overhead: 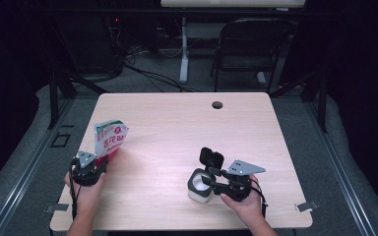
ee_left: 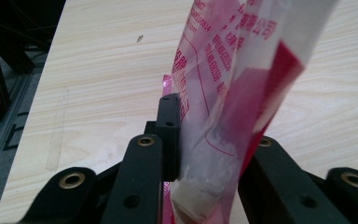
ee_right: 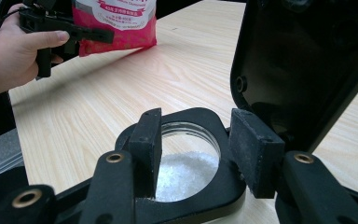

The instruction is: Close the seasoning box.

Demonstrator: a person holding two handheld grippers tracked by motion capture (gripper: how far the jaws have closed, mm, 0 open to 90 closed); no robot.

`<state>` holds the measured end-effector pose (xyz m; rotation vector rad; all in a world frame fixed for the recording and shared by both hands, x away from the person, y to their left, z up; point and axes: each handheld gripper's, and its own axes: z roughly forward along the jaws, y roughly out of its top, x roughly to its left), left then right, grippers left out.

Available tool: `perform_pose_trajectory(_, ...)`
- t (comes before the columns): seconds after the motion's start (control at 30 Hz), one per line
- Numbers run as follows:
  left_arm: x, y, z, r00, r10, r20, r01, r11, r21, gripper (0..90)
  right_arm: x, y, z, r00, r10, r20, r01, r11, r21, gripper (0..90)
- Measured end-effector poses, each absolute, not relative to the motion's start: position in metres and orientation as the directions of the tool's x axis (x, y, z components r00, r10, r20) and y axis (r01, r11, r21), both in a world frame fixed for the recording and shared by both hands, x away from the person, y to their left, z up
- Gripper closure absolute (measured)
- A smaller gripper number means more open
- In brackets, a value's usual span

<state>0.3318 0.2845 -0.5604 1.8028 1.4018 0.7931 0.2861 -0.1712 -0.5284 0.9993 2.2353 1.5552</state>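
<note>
Left gripper (overhead: 100, 163) first: its jaws are clamped on the lower part of the red-and-white pouch (overhead: 110, 138), and in the left gripper view you can see the plastic pinched flat between the pads (ee_left: 170, 135), the pouch (ee_left: 242, 88) rising upright above them. That's near the tabletop's (overhead: 177, 123) left edge, held clear of the wood, probably so the contents settle away from the top.

Over to the right gripper (overhead: 211, 178), close to the front edge, right of centre. Its jaws straddle the rim of the white jar (overhead: 199, 186), spread and gripping nothing that I can make out. The jar's black flip lid (overhead: 211, 157) stands swung open, and the right gripper view shows white crystals (ee_right: 186, 175) inside the jar (ee_right: 186, 140). Looks like that gripper is steadying the jar, lid (ee_right: 307, 60) kept back, mouth free for a refill. Pouch and jar sit well apart, so a carry across comes first, I'd say.
</note>
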Motion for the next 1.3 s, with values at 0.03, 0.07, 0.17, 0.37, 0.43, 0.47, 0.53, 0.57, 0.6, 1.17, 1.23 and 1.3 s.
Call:
perform_pose_trajectory(0.03, 0.332, 0.284, -0.560, 0.227, 0.973, 0.043, 0.540, -0.163, 0.826, 75.3, 0.286, -0.171, -0.528, -0.738, 0.651, 0.180, 0.395, 0.200, 0.897, 54.7)
perform_pose_trajectory(0.07, 0.332, 0.284, -0.561, 0.229, 0.973, 0.043, 0.541, -0.164, 0.825, 75.2, 0.286, -0.171, -0.528, -0.738, 0.651, 0.181, 0.395, 0.198, 0.897, 54.7)
perform_pose_trajectory(0.17, 0.332, 0.283, -0.561, 0.232, 0.972, 0.045, 0.541, -0.167, 0.824, 75.0, 0.286, -0.171, -0.528, -0.737, 0.651, 0.181, 0.396, 0.199, 0.897, 54.7)
perform_pose_trajectory(0.37, 0.331, 0.282, -0.561, 0.242, 0.969, 0.040, 0.548, -0.170, 0.819, 71.5, 0.286, -0.171, -0.528, -0.737, 0.652, 0.181, 0.396, 0.199, 0.896, 54.6)
perform_pose_trajectory(0.43, 0.330, 0.281, -0.560, 0.249, 0.967, 0.043, 0.544, -0.177, 0.820, 69.1, 0.286, -0.171, -0.528, -0.736, 0.653, 0.180, 0.397, 0.200, 0.896, 54.6)
perform_pose_trajectory(0.47, 0.330, 0.280, -0.560, 0.251, 0.967, 0.040, 0.535, -0.173, 0.827, 66.8, 0.286, -0.171, -0.528, -0.736, 0.653, 0.180, 0.397, 0.200, 0.896, 54.6)
perform_pose_trajectory(0.53, 0.329, 0.280, -0.559, 0.257, 0.966, 0.038, 0.525, -0.173, 0.833, 60.1, 0.286, -0.171, -0.529, -0.736, 0.653, 0.180, 0.397, 0.200, 0.896, 54.6)
perform_pose_trajectory(0.57, 0.329, 0.279, -0.559, 0.259, 0.965, 0.035, 0.522, -0.170, 0.836, 56.7, 0.286, -0.171, -0.529, -0.736, 0.652, 0.181, 0.397, 0.199, 0.896, 54.5)
perform_pose_trajectory(0.6, 0.329, 0.279, -0.559, 0.262, 0.965, 0.030, 0.520, -0.167, 0.838, 53.9, 0.286, -0.171, -0.529, -0.736, 0.652, 0.182, 0.398, 0.198, 0.896, 54.5)
perform_pose_trajectory(1.17, 0.327, 0.270, -0.557, 0.320, 0.948, -0.003, 0.513, -0.171, 0.841, 39.4, 0.286, -0.171, -0.529, -0.736, 0.653, 0.181, 0.397, 0.199, 0.896, 54.3)
perform_pose_trajectory(1.23, 0.327, 0.267, -0.557, 0.334, 0.943, -0.008, 0.504, -0.171, 0.847, 38.5, 0.286, -0.172, -0.529, -0.735, 0.654, 0.182, 0.397, 0.196, 0.897, 54.3)
perform_pose_trajectory(1.3, 0.326, 0.263, -0.556, 0.353, 0.936, -0.003, 0.498, -0.185, 0.847, 38.0, 0.286, -0.172, -0.529, -0.735, 0.653, 0.182, 0.396, 0.196, 0.897, 54.3)
